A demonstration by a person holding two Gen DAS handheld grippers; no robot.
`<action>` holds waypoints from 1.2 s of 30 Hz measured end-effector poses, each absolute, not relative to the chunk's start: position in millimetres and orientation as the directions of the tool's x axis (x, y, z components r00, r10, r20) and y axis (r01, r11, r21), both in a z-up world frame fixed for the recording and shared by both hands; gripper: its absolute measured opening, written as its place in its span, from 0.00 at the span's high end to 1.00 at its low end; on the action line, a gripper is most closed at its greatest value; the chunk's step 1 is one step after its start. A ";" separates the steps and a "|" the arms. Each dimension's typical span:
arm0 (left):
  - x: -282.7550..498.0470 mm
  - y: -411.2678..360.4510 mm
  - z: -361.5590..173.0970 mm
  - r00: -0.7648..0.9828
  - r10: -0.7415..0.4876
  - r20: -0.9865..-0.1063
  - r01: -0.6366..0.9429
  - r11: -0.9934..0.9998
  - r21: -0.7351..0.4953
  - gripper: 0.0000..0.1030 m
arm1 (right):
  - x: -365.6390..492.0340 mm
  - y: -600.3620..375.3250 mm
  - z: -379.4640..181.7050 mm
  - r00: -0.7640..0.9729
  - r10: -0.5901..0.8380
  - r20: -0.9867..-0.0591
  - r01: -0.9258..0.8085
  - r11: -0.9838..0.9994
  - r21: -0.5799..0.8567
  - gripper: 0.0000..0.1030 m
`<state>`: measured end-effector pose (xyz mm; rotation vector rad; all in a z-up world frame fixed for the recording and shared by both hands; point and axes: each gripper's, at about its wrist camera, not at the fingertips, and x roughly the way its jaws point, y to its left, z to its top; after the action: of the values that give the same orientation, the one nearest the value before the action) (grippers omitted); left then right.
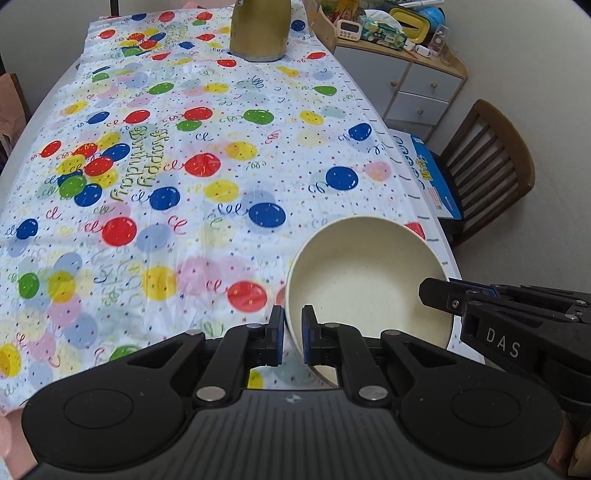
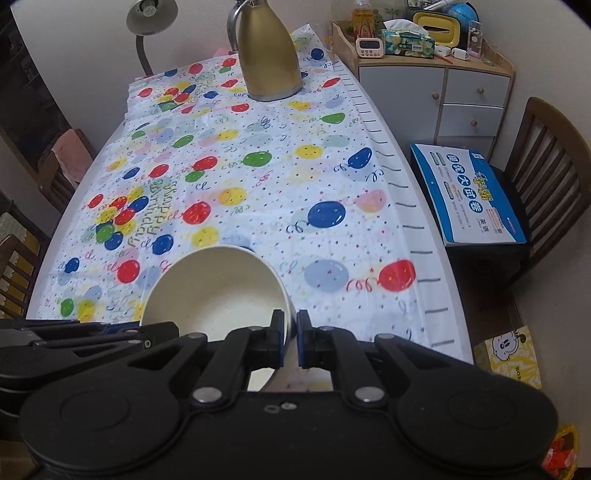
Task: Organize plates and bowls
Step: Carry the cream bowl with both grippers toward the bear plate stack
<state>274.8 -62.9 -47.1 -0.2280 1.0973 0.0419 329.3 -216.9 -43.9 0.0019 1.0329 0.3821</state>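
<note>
The left gripper [image 1: 293, 334] has its 2 blue-padded fingers clamped on the near left rim of a cream bowl [image 1: 369, 280], 1 pad inside the wall and 1 outside. The right gripper [image 2: 291, 338] pinches the opposite side of the same bowl [image 2: 218, 295] in the same way, its fingers closed tight on the rim with the wall between them. In the left wrist view the right gripper [image 1: 436, 295] also shows as a black arm coming in from the right edge and meeting the bowl's far rim; in the right wrist view the left gripper [image 2: 162, 328] comes in from the left edge to the bowl's rim. The bowl is empty and tilted, its open side turned toward the cameras, and it is held up off the tablecloth [image 1: 221, 192] near the table's right front part; whether any part of it touches the cloth cannot be told. The cloth is white with coloured balloons and a birthday greeting. At the far end of the table stands a gold jug [image 2: 269, 55], well apart from the bowl, and a lamp [image 2: 149, 22] rises beyond the far left corner. Right of the table are a chair [image 2: 546, 177] with a blue box [image 2: 469, 192] on its seat, and a cabinet [image 2: 443, 92] with clutter on top.
</note>
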 end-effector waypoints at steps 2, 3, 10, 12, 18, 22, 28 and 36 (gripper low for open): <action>263.3 -63.1 -43.5 0.460 -0.080 -0.884 -0.137 0.978 -0.160 0.91 | 316.2 -214.9 -40.8 0.455 0.302 -0.838 -0.307 0.936 0.171 0.95; 256.6 -63.0 -41.3 0.461 -0.083 -0.883 -0.132 0.978 -0.160 0.91 | 308.9 -214.1 -39.0 0.456 0.299 -0.838 -0.305 0.937 0.169 0.95; 216.3 -62.7 -32.0 0.465 -0.090 -0.881 -0.106 0.982 -0.157 0.91 | 268.6 -213.8 -29.5 0.469 0.296 -0.832 -0.285 0.943 0.175 0.96; 204.9 -62.2 -31.7 0.461 -0.096 -0.882 -0.102 0.982 -0.160 0.91 | 257.0 -214.5 -26.9 0.474 0.297 -0.829 -0.282 0.943 0.176 0.96; 173.3 -61.9 -33.4 0.452 -0.107 -0.886 -0.088 0.983 -0.163 0.91 | 226.7 -214.2 -21.8 0.484 0.297 -0.823 -0.277 0.944 0.178 0.96; 156.0 -60.9 -37.2 0.441 -0.110 -0.891 -0.082 0.983 -0.162 0.91 | 207.5 -213.1 -23.1 0.483 0.294 -0.825 -0.275 0.945 0.176 0.96; 137.5 -62.0 -47.9 0.415 -0.114 -0.903 -0.070 0.985 -0.157 0.91 | 182.4 -211.4 -30.9 0.472 0.288 -0.833 -0.266 0.948 0.177 0.96; 121.3 -66.4 -65.7 0.376 -0.118 -0.919 -0.056 0.987 -0.150 0.91 | 160.7 -213.7 -48.8 0.446 0.278 -0.851 -0.238 0.953 0.186 0.96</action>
<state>121.3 -66.4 -65.7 -0.1664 1.1859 -0.0398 160.7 -213.7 -48.8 0.0418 1.0612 0.3190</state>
